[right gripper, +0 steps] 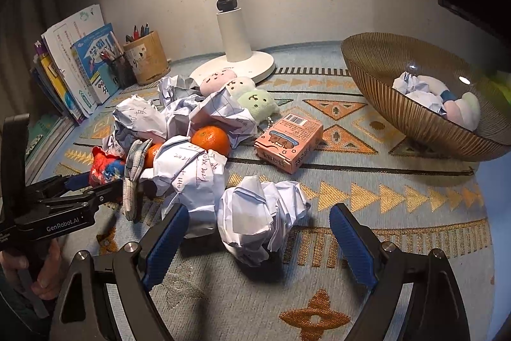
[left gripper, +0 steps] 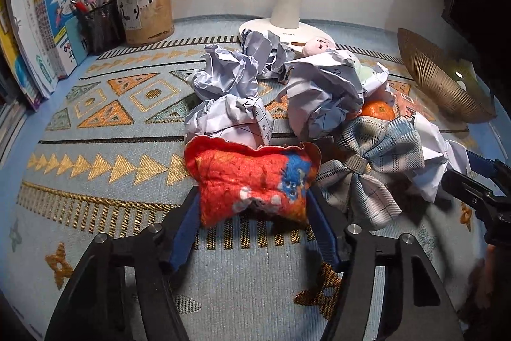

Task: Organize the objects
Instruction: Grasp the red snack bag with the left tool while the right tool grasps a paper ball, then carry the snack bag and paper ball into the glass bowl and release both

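Observation:
My left gripper (left gripper: 252,206) has its blue fingers against both sides of a red and orange cloth pouch (left gripper: 252,181) that lies on the patterned mat (left gripper: 95,117); the pouch also shows in the right wrist view (right gripper: 105,166). My right gripper (right gripper: 258,227) is open, with a crumpled paper ball (right gripper: 260,221) between its fingers, untouched. A heap of crumpled papers (right gripper: 179,117), two oranges (right gripper: 210,139), a plaid bow (left gripper: 367,168), plush toys (right gripper: 252,98) and a pink box (right gripper: 289,143) lies mid-mat.
A gold ribbed bowl (right gripper: 399,117) at the right holds paper balls and a plush. A white lamp base (right gripper: 236,66) stands at the back. Pen cups (left gripper: 147,11) and books (left gripper: 48,27) stand at the back left.

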Available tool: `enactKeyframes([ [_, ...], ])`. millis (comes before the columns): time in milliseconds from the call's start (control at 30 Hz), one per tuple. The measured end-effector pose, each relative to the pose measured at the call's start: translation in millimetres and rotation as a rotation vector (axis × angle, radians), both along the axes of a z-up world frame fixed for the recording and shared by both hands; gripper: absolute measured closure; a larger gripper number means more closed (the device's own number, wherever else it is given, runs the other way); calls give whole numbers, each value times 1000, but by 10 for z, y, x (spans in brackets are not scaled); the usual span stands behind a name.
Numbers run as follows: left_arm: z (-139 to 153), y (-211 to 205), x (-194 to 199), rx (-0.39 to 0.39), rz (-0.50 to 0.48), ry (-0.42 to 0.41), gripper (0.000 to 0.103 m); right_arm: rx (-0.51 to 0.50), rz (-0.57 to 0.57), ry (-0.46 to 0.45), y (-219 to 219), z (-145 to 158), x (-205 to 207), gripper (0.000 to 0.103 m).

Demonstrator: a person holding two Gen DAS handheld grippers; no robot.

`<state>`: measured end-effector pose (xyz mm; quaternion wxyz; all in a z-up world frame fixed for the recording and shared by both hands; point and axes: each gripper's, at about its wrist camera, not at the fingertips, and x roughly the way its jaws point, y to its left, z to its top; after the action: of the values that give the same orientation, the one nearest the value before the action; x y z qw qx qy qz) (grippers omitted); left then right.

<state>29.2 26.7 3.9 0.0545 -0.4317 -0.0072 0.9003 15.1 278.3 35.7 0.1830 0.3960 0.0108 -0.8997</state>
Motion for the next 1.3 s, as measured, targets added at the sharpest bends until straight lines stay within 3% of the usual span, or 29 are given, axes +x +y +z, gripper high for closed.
enactKeyframes([
  [133,2,-8,16,-7,19,17,45,50,27,-1,-98,-35,16,16],
  [367,3,-98,11,46,22,18,45,57,8,-66,15,-108,-9,38],
  [433,-2,-82,8,35,20,18,45,28,7,-58,39,-76,-24,38],
  [533,4,-58,20,21,17,25,45,68,18,-62,-69,-102,-76,40],
  [567,5,-58,20,19,18,25,45,91,27,-57,-122,-105,-70,50],
  [733,32,-106,43,13,48,40,48,134,-18,42,-188,-33,59,52],
  [867,98,-272,139,96,78,57,51,71,-66,157,-47,125,229,52],
  [1000,166,-366,318,162,91,96,52,27,-126,163,79,168,213,52],
  [1300,501,-294,469,184,63,168,53,-21,-145,179,194,211,259,52],
])
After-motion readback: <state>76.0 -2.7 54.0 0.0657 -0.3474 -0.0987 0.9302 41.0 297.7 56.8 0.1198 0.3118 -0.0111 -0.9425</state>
